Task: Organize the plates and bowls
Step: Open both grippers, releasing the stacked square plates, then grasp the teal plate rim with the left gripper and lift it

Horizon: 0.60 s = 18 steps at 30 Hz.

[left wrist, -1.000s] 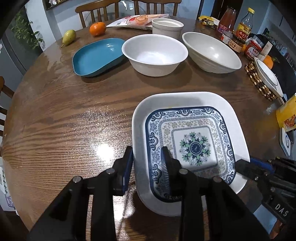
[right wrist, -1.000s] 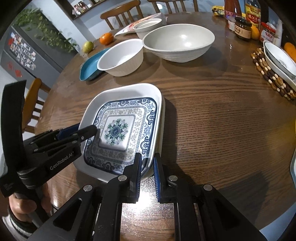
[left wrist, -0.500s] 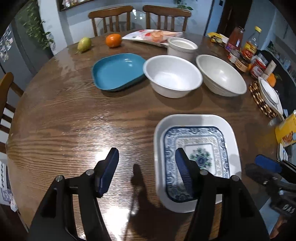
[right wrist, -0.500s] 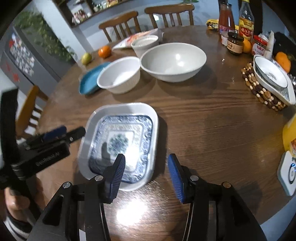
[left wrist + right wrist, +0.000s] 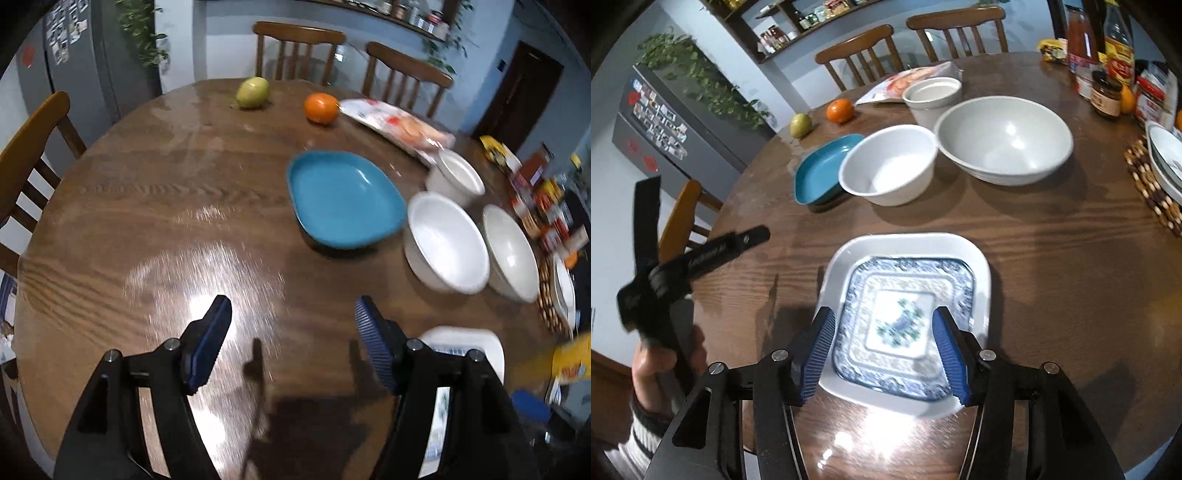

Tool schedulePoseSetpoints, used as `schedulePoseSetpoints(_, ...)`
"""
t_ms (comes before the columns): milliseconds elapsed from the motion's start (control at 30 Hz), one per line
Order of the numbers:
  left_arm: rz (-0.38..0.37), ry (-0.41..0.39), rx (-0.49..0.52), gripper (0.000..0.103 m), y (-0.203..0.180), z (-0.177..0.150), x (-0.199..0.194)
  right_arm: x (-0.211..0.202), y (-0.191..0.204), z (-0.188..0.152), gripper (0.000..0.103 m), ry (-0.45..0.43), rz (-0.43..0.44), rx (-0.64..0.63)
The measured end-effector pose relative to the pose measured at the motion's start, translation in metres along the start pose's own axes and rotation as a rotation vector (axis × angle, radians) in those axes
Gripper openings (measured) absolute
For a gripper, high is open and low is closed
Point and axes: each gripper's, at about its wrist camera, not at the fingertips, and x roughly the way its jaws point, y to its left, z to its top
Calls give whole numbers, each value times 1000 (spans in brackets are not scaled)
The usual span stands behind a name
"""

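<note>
On the round brown wooden desk, our landmark, the white square plate holding the blue-patterned square plate sits at its near edge. Both hand-held grippers, left and right, have just been opening, empty. Next we should approach the teal plate, mid-desk, squarely at its rim.

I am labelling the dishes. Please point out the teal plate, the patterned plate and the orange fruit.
teal plate (image 5: pixel 343 199): left wrist view, its inner floor.
patterned plate (image 5: pixel 905 317): right wrist view, its painted centre.
orange fruit (image 5: pixel 320 108): left wrist view, its front side.
</note>
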Motion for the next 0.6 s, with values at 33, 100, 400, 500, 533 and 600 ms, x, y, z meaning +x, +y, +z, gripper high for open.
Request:
schedulePoseSetpoints(33,1,-1,-10,68,4,7,5,2,4,2,56,-2,-1,-4)
schedulePoseSetpoints(100,2,1,-25,67,7,17,15,6,10,6,56,-2,-3,-9)
schedulePoseSetpoints(400,24,34,12,45,4,62,73,19,16,13,56,15,-32,6)
schedulePoseSetpoints(500,7,49,26,37,2,66,85,23,14,14,56,23,-51,19)
schedulePoseSetpoints(533,-3,57,32,28,1,67,88,24,14,14,56,26,-59,24)
schedulePoseSetpoints(600,-10,63,42,14,0,66,91,27,15,15,56,29,-71,30)
